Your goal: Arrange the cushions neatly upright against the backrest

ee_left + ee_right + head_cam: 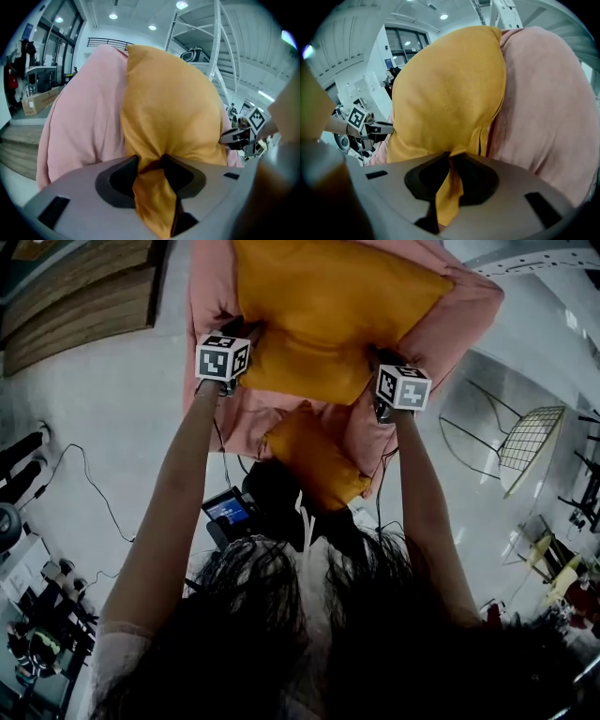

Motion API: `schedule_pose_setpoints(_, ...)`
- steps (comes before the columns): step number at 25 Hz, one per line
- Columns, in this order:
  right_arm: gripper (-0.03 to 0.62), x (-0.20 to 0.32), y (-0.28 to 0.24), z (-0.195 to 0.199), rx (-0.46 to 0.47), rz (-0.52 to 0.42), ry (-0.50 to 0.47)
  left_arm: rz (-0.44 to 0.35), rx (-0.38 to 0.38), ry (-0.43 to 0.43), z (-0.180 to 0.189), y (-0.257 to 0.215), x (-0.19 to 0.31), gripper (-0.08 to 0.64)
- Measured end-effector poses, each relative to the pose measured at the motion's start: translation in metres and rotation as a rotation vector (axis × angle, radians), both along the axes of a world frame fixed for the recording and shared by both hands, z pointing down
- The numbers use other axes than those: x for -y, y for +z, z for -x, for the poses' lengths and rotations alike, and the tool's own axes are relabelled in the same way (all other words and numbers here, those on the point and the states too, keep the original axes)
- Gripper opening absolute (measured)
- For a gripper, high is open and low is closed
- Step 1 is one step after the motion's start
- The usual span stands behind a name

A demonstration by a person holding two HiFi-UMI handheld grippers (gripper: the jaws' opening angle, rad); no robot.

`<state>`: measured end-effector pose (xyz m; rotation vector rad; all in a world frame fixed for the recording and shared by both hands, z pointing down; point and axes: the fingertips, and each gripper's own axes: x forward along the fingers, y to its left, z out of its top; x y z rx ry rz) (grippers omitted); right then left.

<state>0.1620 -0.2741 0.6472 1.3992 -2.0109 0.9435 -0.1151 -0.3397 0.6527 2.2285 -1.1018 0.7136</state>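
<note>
Head view: the held cushion, orange, spans across between the two grippers. The left gripper is on its near-left corner and the right gripper on its near-right corner. The long axis runs jaw to jaw, and the bulk lies beyond both sets of jaws, over the pink chair. A second cushion, also orange, lies nearer the person, below and between the grippers, with neither gripper on it.

Left gripper view: the left gripper has its jaws clamped on a gathered corner of the held cushion, and a tail of fabric trails back through them. The cushion body rises straight ahead of and above the jaws. The pink chair is behind it and off to the left. The right gripper shows at the far edge.

Right gripper view: the right gripper has its jaws pressed together on a thin pinch of the held cushion. The body stands ahead and above, with the pink chair touching its right side. The left gripper shows beyond the far edge.

Judgement: neither hand is nearer, since each holds one corner. The next move likely depends on keeping both corners level so the cushion seats upright against the backrest.
</note>
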Motion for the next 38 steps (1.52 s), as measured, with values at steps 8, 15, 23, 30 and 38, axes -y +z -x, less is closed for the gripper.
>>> schedule_pose_setpoints(8, 0.178, -0.025, -0.020, -0.007, 0.144, 0.002, 0.146, 0.070, -0.185, -0.136, 0.026, -0.017, -0.028, 0.235)
schedule_pose_setpoints(15, 0.184, -0.094, -0.042, -0.014, 0.216, -0.025, 0.138, 0.134, 0.012, 0.082, 0.023, 0.005, -0.137, 0.233)
schedule_pose_setpoints(23, 0.184, -0.196, -0.039, -0.006, 0.272, 0.060, 0.194, 0.279, -0.030, 0.236, -0.019, 0.055, -0.224, 0.233)
schedule_pose_setpoints(30, 0.184, -0.279, -0.023, 0.004, 0.331, 0.174, 0.313, 0.403, -0.075, 0.294, -0.057, 0.110, -0.253, 0.234)
schedule_pose_setpoints(38, 0.220, -0.337, 0.002, 0.013, 0.327, 0.316, 0.353, 0.473, -0.028, 0.356, -0.088, 0.152, -0.256, 0.241)
